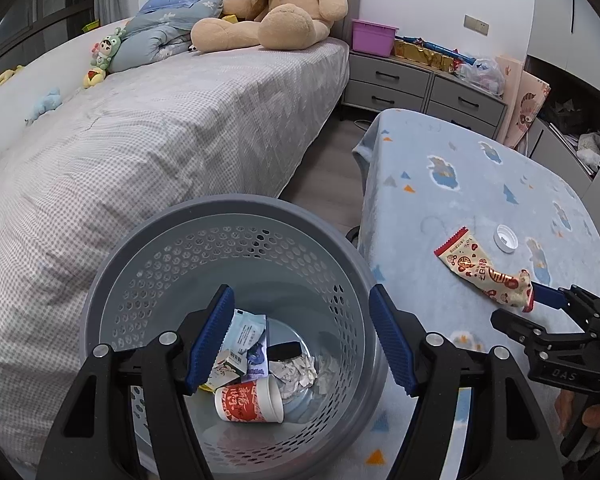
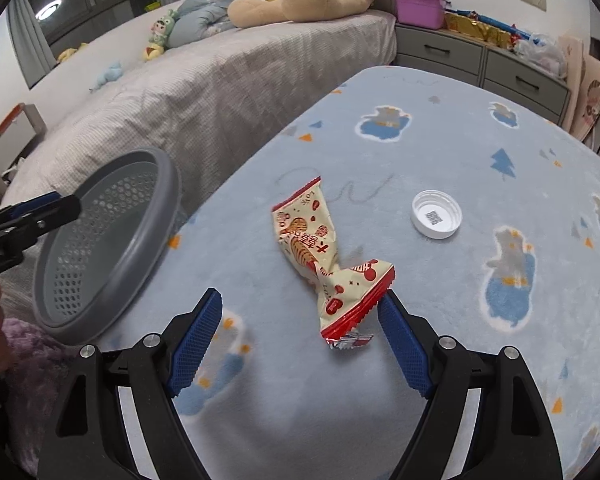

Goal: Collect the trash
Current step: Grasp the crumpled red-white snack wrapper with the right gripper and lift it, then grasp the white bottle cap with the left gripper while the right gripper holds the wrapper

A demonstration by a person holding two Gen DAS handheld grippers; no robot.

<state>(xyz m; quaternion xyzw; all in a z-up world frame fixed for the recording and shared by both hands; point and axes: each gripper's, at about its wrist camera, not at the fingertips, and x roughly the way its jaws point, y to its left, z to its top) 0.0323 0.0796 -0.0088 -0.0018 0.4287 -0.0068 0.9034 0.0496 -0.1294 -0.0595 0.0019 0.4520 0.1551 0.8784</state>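
Bedroom clutter frames a table under a blue fleece blanket [image 2: 440, 152], where the left gripper [image 1: 300, 336] hangs with fingers apart and empty over a grey perforated bin [image 1: 148, 248] just left of the table, already holding a paper cup [image 1: 249, 400] and scraps. Right of the bin on the blanket lies a crumpled snack wrapper [image 2: 320, 256]; the right gripper [image 2: 300, 344] straddles its near end, fingers wide, not yet pinching. Closing on it looks next, with a white bottle cap [image 2: 436, 214] lying beyond.

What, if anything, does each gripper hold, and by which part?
Nothing. The left gripper hangs open over the bin; the right gripper stands open around the wrapper's near end.
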